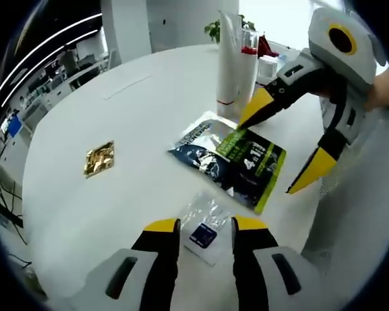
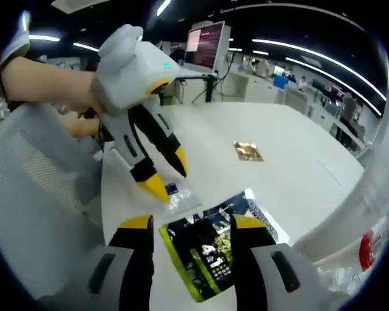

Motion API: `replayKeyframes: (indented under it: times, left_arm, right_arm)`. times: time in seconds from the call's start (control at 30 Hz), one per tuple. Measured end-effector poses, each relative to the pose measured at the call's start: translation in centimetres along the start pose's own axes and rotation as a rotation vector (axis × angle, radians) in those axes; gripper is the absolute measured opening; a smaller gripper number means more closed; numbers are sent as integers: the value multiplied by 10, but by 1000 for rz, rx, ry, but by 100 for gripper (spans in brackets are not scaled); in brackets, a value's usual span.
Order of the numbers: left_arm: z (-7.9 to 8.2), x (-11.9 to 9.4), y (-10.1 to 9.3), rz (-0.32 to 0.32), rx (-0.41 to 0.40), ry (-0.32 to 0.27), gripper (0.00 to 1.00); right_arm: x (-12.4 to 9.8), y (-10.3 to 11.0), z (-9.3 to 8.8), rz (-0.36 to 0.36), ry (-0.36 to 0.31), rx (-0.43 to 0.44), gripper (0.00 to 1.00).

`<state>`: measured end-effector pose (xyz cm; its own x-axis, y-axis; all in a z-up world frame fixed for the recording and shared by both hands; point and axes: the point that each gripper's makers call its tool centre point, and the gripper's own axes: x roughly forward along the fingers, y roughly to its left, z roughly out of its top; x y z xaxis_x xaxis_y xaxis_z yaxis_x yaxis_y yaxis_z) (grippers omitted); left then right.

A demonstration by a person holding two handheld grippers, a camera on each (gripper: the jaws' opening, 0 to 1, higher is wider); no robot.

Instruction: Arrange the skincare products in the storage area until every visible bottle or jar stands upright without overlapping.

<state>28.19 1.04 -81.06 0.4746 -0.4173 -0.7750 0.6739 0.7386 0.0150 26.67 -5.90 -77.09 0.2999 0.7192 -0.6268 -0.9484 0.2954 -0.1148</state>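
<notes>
We note a large round white surface [image 1: 117,129] carrying everything, the tallest item being a white bottle with a red band [image 1: 236,65] that stands upright at the far side in the left gripper view, with a few smaller containers [image 1: 267,65] crowded behind it, too blurred to identify. Next in size is a flat dark sachet pack with green print [image 1: 236,159] lying on the surface near the middle; we judge it lies flat because it is a soft pouch that cannot stand by itself. The right gripper [image 1: 298,149] hangs just above this pack, fingers spread wide and grasping nothing, one tip over the pack's upper edge and one past its right edge, which we read as a straddle set up for a pickup. In the right gripper view the same pack [image 2: 207,256] sits between its own fingers. The left gripper [image 1: 206,227] has its fingers parted and empty, flanking a small clear packet with a dark blue label [image 1: 204,232] lying flat close to the near rim. Smallest, a gold foil square [image 1: 99,159] rests alone, well apart to the left. We judge the arranging is not yet complete.
</notes>
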Motion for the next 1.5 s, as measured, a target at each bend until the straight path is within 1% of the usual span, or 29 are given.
replayKeyframes:
  times: [0.1,0.27,0.3,0.43,0.53,0.6,0.73,0.9,1.07,1.2,1.3,1.43,1.5]
  left_arm:
    - [0,-4,-3,9,-4,1,41]
    - [0,-8,-5,22,-35,0,45]
    - [0,-9,-5,26,-43,0,47]
    - [2,-18,-2,53,-75,-6,60]
    - [2,-21,-1,61,-90,-5,63]
    - [1,-23,-1,68,-102,-9,65]
    - [4,-32,-4,73,-143,-34,70]
    - [3,-37,-7,81,-184,-54,75]
    - [3,-44,-10,82,-235,-86,80]
    - [1,-51,-9,92,-267,-105,82]
    - [3,-58,-9,94,-313,-141,87]
    - [-2,-67,-5,117,-330,-147,90]
    - [-3,-72,-3,124,-353,-158,91]
  right_arm:
    - [-8,0,0,-13,-6,-5,51]
    - [-21,0,2,-34,-17,3,54]
    - [-24,0,3,-38,-20,5,55]
    - [-38,-1,5,-59,-37,11,59]
    - [-53,0,8,-77,-48,25,61]
    - [-61,-2,5,-97,-52,39,63]
    - [-73,-7,3,-124,-66,68,66]
    - [-89,-15,-3,-166,-72,123,70]
    - [-98,-24,-9,-200,-81,173,74]
    - [-105,-32,-14,-223,-87,205,77]
    - [-111,-36,-17,-242,-94,221,77]
    - [-121,-42,-19,-268,-112,262,80]
    - [-126,-44,-20,-280,-120,271,81]
